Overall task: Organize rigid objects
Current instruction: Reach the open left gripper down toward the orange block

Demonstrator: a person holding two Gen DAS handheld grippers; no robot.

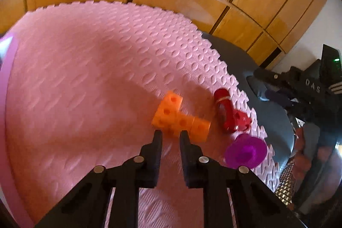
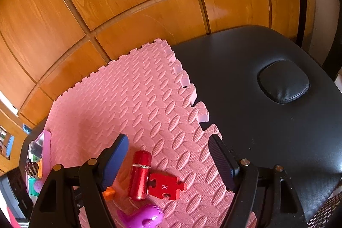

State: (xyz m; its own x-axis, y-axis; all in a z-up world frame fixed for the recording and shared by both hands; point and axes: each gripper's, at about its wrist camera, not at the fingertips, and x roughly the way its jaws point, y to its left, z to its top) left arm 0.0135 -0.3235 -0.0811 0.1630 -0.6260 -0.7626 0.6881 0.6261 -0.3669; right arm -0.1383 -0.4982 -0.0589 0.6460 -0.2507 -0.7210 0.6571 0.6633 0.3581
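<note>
At far left a pink tray [image 2: 47,149] already holds several small toys. On the pink mat [image 1: 85,78], the left tongs [image 1: 170,134] pinch the orange block piece [image 1: 177,119]. Right of it lie a red cylinder [image 1: 223,108], red puzzle piece [image 2: 166,186] and purple toy [image 1: 245,151], unsorted. The right tongs [image 2: 168,155] hang spread above them, empty.

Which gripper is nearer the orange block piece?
Left. The left gripper has its fingertips at the orange block piece; the right gripper hangs open over the red cylinder beside it.
</note>
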